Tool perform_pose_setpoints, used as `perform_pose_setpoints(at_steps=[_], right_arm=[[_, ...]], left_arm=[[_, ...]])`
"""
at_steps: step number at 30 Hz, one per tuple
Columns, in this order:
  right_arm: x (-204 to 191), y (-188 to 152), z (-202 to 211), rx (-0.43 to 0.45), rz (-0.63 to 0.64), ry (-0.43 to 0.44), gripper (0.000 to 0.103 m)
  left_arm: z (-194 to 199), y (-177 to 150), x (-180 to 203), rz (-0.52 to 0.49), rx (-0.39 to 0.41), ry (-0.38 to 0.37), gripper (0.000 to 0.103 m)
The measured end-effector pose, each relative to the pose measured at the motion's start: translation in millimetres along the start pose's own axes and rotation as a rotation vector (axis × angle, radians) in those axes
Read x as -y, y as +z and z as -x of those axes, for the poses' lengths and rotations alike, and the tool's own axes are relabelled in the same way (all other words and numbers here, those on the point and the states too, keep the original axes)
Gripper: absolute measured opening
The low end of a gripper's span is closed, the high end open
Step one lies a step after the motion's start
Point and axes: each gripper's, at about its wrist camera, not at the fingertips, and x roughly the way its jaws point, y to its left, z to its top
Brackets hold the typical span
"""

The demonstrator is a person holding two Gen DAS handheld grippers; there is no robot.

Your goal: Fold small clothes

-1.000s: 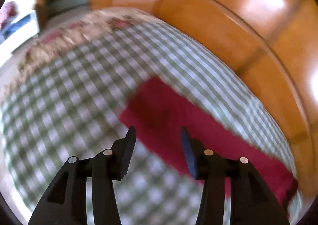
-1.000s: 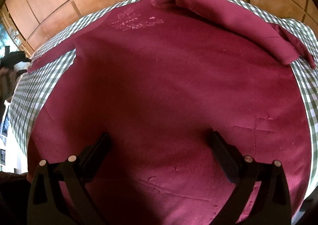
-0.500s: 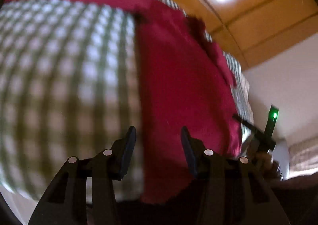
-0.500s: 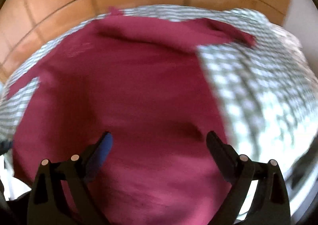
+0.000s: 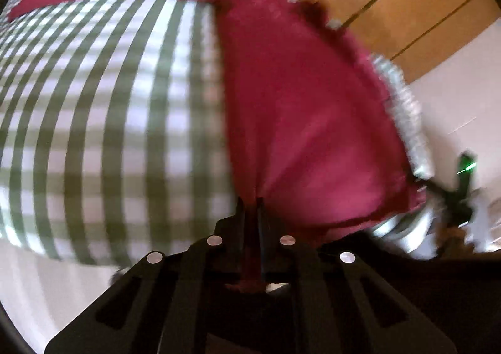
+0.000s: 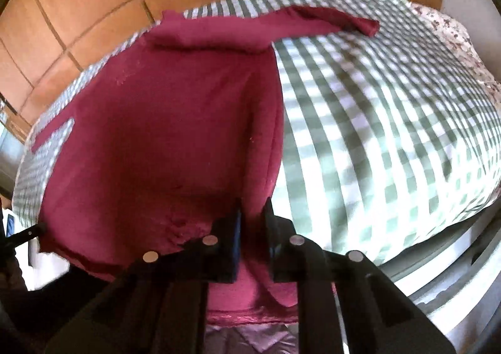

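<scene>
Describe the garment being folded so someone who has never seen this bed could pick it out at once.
Start at the bed with the green-and-white checked cover in front of wooden panelling. Spread flat on it is a long-sleeved dark red top, its bottom corners pinched by the left tongs and right tongs. It is the only plain, solid-coloured cloth there.
</scene>
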Motion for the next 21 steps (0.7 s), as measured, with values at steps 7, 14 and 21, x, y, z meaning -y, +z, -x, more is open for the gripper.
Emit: perform_pose_setpoints(at_steps=[7,14,21], right_arm=[[2.9,8.5,-7.5,0.004,-0.034,-0.021,0.058],[31.4,55.8,3.2,0.15,-0.099,-0.125,0.068],[78.9,138.5,-8.9,0.3,-0.069,-0.33,0.069]], left_arm=[[31.5,33.0,10.2,-0.022,0.164,0.098,0.04],[2.7,87.0,63.2,-0.203,0.268,0.194,0.059],[-63.6,105.3,82.9,-0.285,0.18,0.274,0.059]])
